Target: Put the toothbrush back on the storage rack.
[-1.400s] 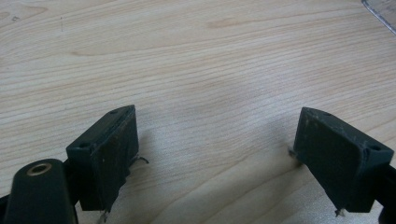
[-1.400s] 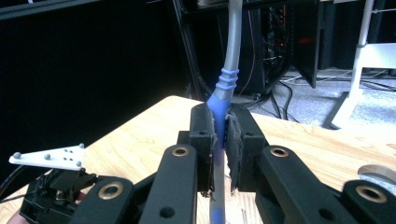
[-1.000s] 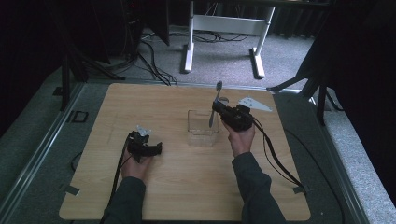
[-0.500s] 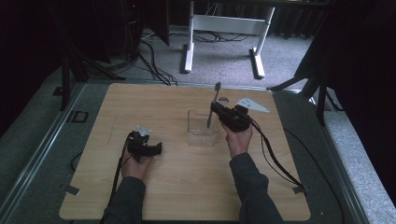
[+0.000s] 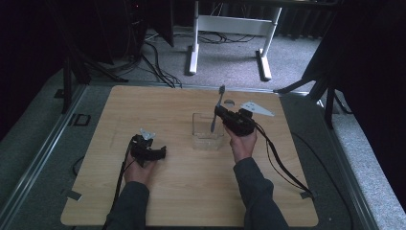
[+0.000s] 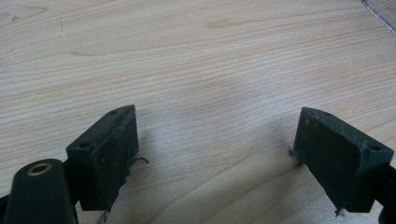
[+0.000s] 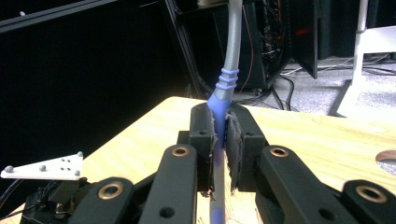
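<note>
My right gripper [image 5: 221, 115] is shut on a toothbrush [image 5: 219, 103] with a blue and grey handle, held nearly upright, head up. In the right gripper view the pads [image 7: 205, 128] pinch the blue part of the toothbrush [image 7: 224, 84]. Its lower end hangs at the clear square container [image 5: 207, 136] in the table's middle; whether it is inside I cannot tell. My left gripper [image 5: 162, 152] rests on the wood at the left, open, with nothing between its fingers [image 6: 109, 151].
The wooden table [image 5: 191, 201] has a round hole [image 5: 229, 102] near its far edge. Cables trail from both grippers toward the person. A white desk frame [image 5: 230, 28] stands on the grey floor beyond. A corner of the clear container [image 6: 383, 10] shows in the left gripper view.
</note>
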### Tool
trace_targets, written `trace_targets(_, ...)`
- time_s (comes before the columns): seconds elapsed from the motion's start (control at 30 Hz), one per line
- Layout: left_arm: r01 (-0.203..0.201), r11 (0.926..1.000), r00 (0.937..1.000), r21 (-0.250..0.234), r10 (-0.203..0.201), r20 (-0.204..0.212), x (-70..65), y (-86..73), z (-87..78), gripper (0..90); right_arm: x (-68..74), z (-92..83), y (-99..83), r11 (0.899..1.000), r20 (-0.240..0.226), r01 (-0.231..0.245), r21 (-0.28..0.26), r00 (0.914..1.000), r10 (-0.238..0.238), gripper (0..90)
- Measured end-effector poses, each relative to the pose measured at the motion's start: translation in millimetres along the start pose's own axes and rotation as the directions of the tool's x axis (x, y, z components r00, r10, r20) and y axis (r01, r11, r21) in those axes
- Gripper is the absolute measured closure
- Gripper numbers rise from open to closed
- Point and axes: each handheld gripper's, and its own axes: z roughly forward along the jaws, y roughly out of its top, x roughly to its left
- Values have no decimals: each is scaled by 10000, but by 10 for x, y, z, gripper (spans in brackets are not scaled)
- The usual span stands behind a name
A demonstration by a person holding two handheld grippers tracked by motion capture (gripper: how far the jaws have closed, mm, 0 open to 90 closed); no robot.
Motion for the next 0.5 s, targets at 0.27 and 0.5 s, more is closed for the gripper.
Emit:
trace_targets(0.27, 1, 10000, 10000, 0, -1, -1, 0, 0, 0, 144, 12, 32, -40, 9999, 69, -49, 100, 10000, 48, 812)
trace_targets(0.5, 0, 10000, 10000, 0, 0, 0, 0, 0, 0, 144, 11, 57, -70, 9998, 134, -11, 200, 9999, 8, 812)
